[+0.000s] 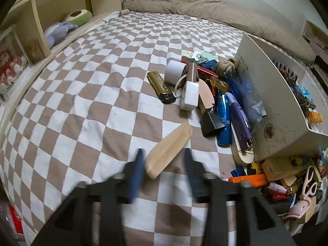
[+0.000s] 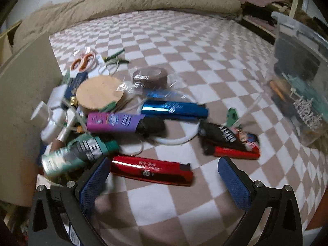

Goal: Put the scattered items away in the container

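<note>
In the left wrist view a pale wooden wedge [image 1: 169, 148] lies on the checkered bedspread, its near end between the fingers of my open left gripper [image 1: 163, 157]. Scattered items lie beyond: a gold lighter [image 1: 162, 87], a white box [image 1: 189, 96], blue and purple lighters [image 1: 224, 121]. The white container [image 1: 266, 86] stands at the right, partly filled. In the right wrist view my open right gripper [image 2: 164, 168] straddles a red lighter [image 2: 151, 170]. Blue [image 2: 174, 107] and purple [image 2: 114, 122] lighters, a green can [image 2: 80, 153] and orange scissors [image 2: 84, 61] lie beyond.
A beige duvet [image 1: 184, 2] lies at the bed's far end. A wooden shelf with plush toys [image 1: 59, 30] runs along the left. A clear plastic bin [image 2: 303, 78] stands at the right in the right wrist view. The container wall [image 2: 26, 102] is at its left.
</note>
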`<control>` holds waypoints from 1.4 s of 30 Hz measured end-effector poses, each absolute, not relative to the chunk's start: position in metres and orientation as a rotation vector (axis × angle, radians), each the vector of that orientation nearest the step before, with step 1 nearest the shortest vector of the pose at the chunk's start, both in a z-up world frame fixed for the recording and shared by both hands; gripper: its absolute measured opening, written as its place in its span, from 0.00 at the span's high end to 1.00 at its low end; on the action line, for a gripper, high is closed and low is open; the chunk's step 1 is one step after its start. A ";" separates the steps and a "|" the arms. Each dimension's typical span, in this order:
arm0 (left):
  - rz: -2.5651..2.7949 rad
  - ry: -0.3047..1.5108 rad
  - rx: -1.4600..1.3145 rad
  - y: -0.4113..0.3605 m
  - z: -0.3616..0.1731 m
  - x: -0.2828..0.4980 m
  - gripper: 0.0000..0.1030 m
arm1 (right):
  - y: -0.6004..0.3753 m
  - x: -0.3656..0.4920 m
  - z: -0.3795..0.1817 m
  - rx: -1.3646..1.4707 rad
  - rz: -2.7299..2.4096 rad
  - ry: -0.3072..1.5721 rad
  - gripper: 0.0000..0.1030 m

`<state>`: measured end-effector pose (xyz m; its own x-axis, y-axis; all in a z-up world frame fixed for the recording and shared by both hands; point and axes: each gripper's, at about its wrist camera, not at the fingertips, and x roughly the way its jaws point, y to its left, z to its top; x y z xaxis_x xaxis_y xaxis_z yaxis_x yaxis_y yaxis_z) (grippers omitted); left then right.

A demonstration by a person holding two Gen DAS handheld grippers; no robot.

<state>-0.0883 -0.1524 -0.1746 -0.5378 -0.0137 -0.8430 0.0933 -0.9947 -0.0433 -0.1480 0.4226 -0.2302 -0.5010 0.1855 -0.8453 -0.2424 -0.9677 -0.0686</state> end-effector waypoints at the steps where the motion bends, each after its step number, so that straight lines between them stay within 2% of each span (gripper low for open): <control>1: -2.708 0.140 1.477 -0.152 -0.174 -0.089 0.33 | 0.425 -0.147 -0.233 -1.410 2.527 0.123 0.00; 10: -2.655 -0.074 1.459 -0.140 -0.176 -0.088 0.32 | 0.462 -0.126 -0.233 -1.348 2.469 0.307 0.00; 17: -2.602 -0.093 1.483 -0.148 -0.184 -0.090 0.32 | 0.472 -0.106 -0.231 -1.294 2.493 0.353 0.00; 20: -2.603 -0.082 1.493 -0.151 -0.185 -0.090 0.27 | 0.472 -0.105 -0.230 -1.292 2.527 0.373 0.00; 24: -2.600 -0.089 1.493 -0.152 -0.185 -0.089 0.26 | 0.476 -0.109 -0.228 -1.321 2.609 0.418 0.00; 27: -2.590 -0.113 1.483 -0.154 -0.185 -0.088 0.26 | 0.474 -0.113 -0.226 -1.374 2.681 0.392 0.00; 30: -2.574 -0.131 1.471 -0.158 -0.184 -0.087 0.23 | 0.465 -0.118 -0.226 -1.424 2.711 0.179 0.00; 35: -2.554 -0.104 1.463 -0.167 -0.183 -0.088 0.22 | 0.464 -0.117 -0.229 -1.469 2.779 0.217 0.00; 40: -2.524 -0.083 1.452 -0.172 -0.182 -0.089 0.22 | 0.454 -0.117 -0.229 -1.481 2.776 0.146 0.00; 42: -2.503 -0.083 1.444 -0.175 -0.182 -0.089 0.17 | 0.456 -0.116 -0.230 -1.490 2.756 0.122 0.00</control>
<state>-0.0888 -0.1748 -0.1817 -0.4776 -0.2429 -0.8444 0.1864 -0.9672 0.1728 -0.1163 0.4557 -0.2297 -0.5482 -0.0319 -0.8358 -0.0421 -0.9970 0.0656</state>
